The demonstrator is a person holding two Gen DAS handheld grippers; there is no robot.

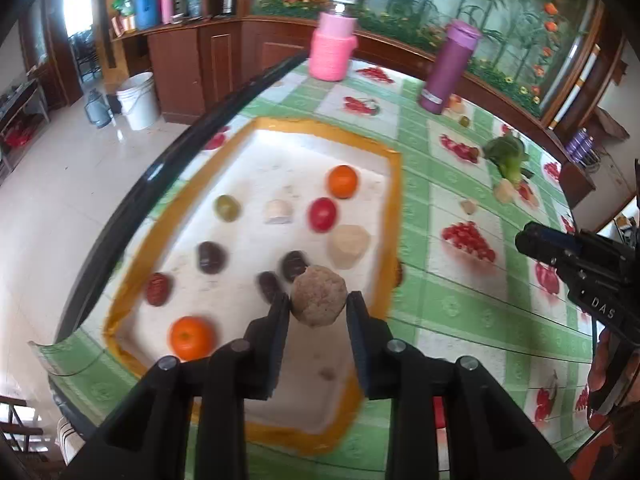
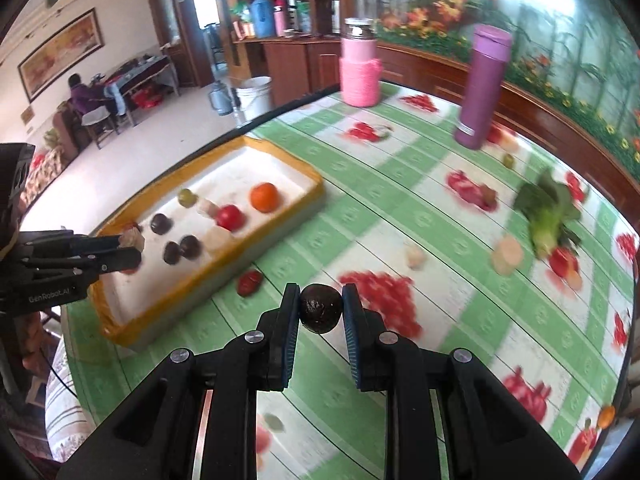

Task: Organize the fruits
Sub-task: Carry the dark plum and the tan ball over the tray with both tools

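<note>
My left gripper [image 1: 319, 300] is shut on a rough brown round fruit [image 1: 319, 295] and holds it above the white tray with a yellow rim [image 1: 394, 184]. The tray holds several fruits: two oranges [image 1: 343, 181], a red one [image 1: 322, 214], a green one [image 1: 227, 208] and dark ones [image 1: 212, 257]. My right gripper [image 2: 321, 305] is shut on a dark round fruit [image 2: 321, 308] above the green checked tablecloth, right of the tray [image 2: 308, 176]. The left gripper [image 2: 128, 250] shows over the tray in the right wrist view.
A red fruit [image 2: 249, 282] lies on the cloth beside the tray. A leafy vegetable [image 2: 550, 212], pale pieces [image 2: 507, 256], a pink jar [image 2: 360, 74] and a purple flask [image 2: 482, 88] stand further back. The table edge runs along the tray's left.
</note>
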